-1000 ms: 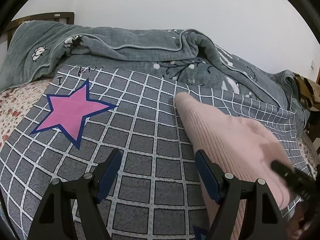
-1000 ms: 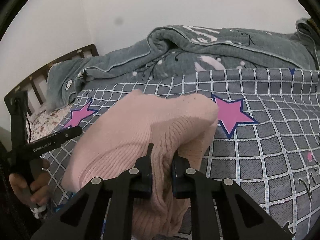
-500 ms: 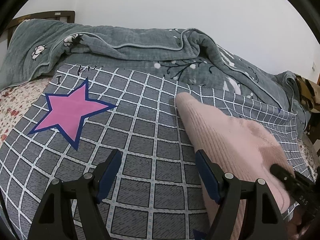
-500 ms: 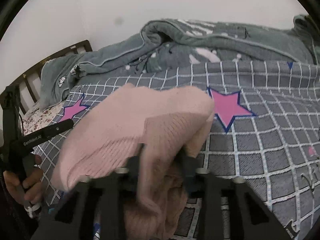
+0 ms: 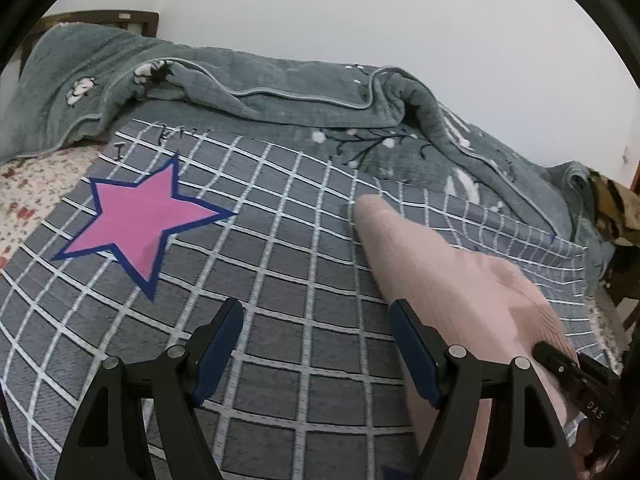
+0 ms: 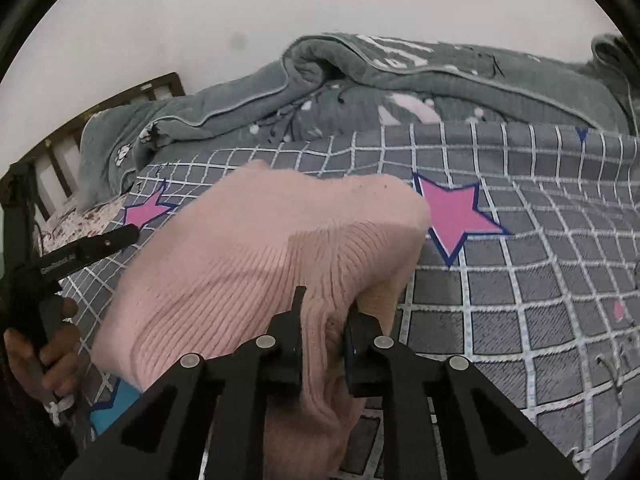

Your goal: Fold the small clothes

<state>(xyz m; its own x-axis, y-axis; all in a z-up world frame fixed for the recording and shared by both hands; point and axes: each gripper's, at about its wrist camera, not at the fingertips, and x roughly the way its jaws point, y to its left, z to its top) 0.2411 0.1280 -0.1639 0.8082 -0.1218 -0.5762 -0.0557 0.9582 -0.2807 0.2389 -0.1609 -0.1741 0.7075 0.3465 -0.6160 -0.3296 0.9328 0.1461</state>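
A pink ribbed knit garment [image 6: 256,248] lies on the grey checked bedspread [image 6: 520,288]. My right gripper [image 6: 322,312] is shut on a raised fold of it near its front edge. In the left wrist view the garment [image 5: 432,264] stretches along the right side. My left gripper [image 5: 316,320] is open and empty above the bedspread [image 5: 260,280], its right finger beside the garment's left edge. The left gripper also shows at the left of the right wrist view [image 6: 80,248], held in a hand.
A rumpled grey-green quilt [image 5: 240,80] lies along the back of the bed against the white wall. Pink stars [image 5: 140,220] mark the bedspread. A floral sheet [image 5: 24,192] and wooden headboard [image 6: 60,152] are at the left. A patterned cloth [image 5: 612,208] lies far right.
The right gripper has kept its hold on the pink fold, shifting it a little; the garment has sagged slightly. The left gripper has stayed open and drifted slightly.
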